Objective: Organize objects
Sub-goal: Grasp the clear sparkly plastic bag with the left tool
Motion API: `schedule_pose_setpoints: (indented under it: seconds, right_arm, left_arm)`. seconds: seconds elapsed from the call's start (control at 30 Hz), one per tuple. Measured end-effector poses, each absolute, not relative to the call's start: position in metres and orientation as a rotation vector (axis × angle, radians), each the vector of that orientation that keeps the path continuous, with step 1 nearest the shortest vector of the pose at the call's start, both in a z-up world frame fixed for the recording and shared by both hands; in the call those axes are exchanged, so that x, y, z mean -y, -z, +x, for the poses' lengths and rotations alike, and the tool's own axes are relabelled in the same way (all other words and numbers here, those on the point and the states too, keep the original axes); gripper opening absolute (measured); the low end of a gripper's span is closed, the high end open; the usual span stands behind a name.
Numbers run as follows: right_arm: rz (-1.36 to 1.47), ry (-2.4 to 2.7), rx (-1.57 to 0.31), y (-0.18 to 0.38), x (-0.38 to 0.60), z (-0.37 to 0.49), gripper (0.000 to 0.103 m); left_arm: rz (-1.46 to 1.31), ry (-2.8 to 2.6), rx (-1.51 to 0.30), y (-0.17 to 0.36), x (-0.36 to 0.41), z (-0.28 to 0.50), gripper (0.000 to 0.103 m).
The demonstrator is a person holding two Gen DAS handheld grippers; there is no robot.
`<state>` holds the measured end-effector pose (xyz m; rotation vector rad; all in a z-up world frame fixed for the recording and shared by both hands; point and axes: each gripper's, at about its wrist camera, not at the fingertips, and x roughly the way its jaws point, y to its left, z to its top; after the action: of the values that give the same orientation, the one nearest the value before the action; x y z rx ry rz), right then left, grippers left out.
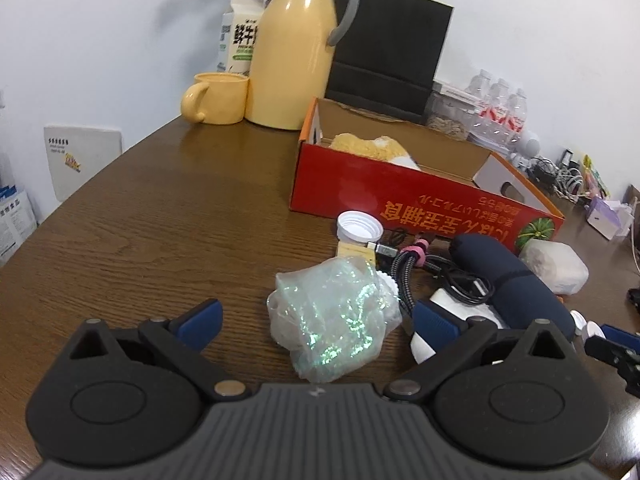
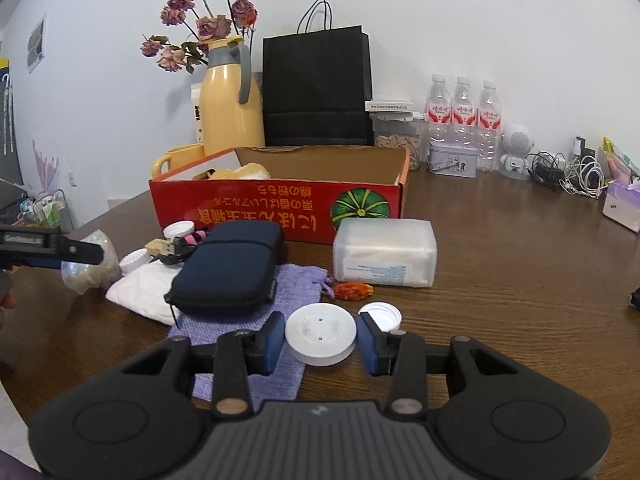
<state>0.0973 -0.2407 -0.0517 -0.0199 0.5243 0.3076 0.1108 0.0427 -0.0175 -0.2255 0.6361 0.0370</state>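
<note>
A red cardboard box [image 1: 404, 196] [image 2: 280, 212] stands open on the brown table, with a yellow plush thing [image 1: 372, 146] inside. In front of it lie a crumpled iridescent plastic bag [image 1: 334, 320] [image 2: 90, 266], a dark blue pouch [image 2: 228, 268] [image 1: 512, 276], cables [image 1: 412, 264], white caps, a clear plastic box [image 2: 384, 252] and a purple mesh bag [image 2: 256, 320]. My left gripper [image 1: 316, 320] is open with the plastic bag between its fingers. My right gripper [image 2: 322, 338] has its pads at both sides of a white round disc [image 2: 321, 334], touching or nearly so.
A yellow thermos [image 1: 292, 52] and yellow mug [image 1: 218, 98] stand at the back left, a black paper bag [image 2: 316, 88] behind the box. Water bottles [image 2: 462, 120], a tin [image 2: 452, 160], a white robot toy [image 2: 516, 150] and chargers [image 2: 568, 176] line the back right.
</note>
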Motion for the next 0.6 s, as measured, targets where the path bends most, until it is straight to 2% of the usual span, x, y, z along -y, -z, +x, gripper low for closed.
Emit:
schedule_pose_setpoints:
  seconds: [0.2,0.23,0.3,0.37,0.47,0.6]
  right_arm:
    - [-0.019,-0.324,-0.519,0.051,0.235,0.098,0.038]
    - [-0.019,-0.325,-0.519,0.051,0.234,0.098,0.038]
    - [-0.019,-0.328,-0.517,0.051,0.233,0.099,0.038]
    - [-0.019,-0.329,-0.517,0.05,0.232,0.099,0.038]
    - [-0.02,-0.33,-0.517,0.051,0.232,0.099,0.038]
    - [-0.021,-0.328,-0.518,0.051,0.231,0.1,0.038]
  left_arm:
    - [-0.269,-0.038,-0.637,0.024,-0.044,0.116,0.103]
    - [-0.271,-0.034,-0.639,0.025,-0.044,0.116,0.1]
    - [-0.285,-0.021,-0.637,0.026,-0.045,0.115,0.091]
    - [-0.301,-0.009,-0.635,0.027,-0.047,0.115,0.072]
    - [-0.307,0.015,-0.638,0.029,-0.048,0.113,0.051]
    - [-0.309,0.024,-0.611,0.027,-0.051,0.105,0.045]
